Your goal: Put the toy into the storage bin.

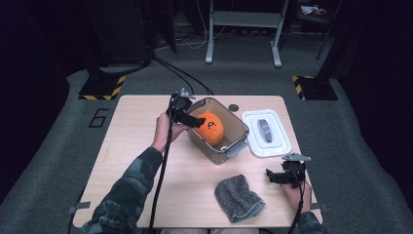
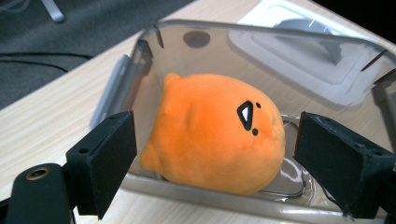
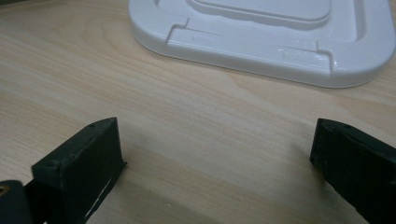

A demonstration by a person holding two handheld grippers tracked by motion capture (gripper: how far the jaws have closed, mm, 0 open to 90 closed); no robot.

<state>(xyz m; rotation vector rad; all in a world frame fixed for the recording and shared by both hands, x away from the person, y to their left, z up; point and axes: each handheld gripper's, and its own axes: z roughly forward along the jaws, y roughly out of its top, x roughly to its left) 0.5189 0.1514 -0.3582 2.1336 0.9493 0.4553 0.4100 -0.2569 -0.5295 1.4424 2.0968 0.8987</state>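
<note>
— Two claws, both mine. Where do they sit?

— My right claw (image 1: 280, 178) rests near the table's (image 1: 146, 161) near right corner. Its jaws stand wide apart with bare wood between them; nothing is held.

— What lies closest to you?

— The grey cloth (image 1: 238, 198), crumpled near the near edge, just left of my right claw and apart from it.

— And past the right claw?

— The white lid (image 3: 261, 37), flat on the table by the right edge, with a grey handle in its middle. My jaws point toward it but stay short of it.

— The left claw?

— My left claw (image 1: 191, 119) is up over the left rim of the clear box (image 2: 261, 35), which stands around the middle of the table, toward the far edge. Its jaws are spread wide, one on either side of the orange plush (image 2: 217, 133), touching neither flank.

— Where is the plush, exactly?

— Inside the box, lying on its floor, its little black face marks turned toward the lid side. The lid sits just right of the box.

— Anything farther?

— A small dark disc (image 1: 234, 107) on the table near the far edge, just behind the box.
</note>
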